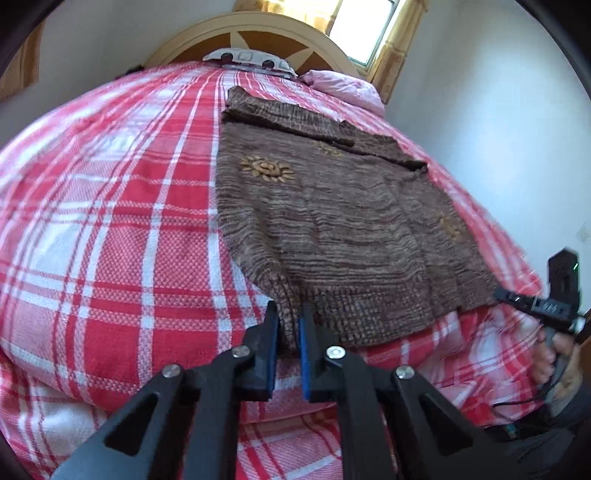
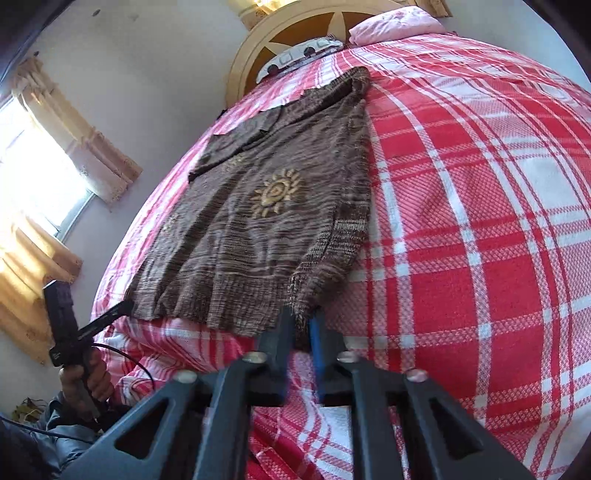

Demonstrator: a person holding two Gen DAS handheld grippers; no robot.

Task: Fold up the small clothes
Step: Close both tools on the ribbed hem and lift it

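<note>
The sweater's hem corners vanish between closed jaws; the window is cut off and glare-washed.

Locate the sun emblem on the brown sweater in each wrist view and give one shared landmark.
Left wrist: the sun emblem sits above centre, on the brown sweater's upper left part.
Right wrist: the sun emblem sits just left of centre, mid-sweater.
Shared landmark: the rounded wooden headboard at the top.
</note>
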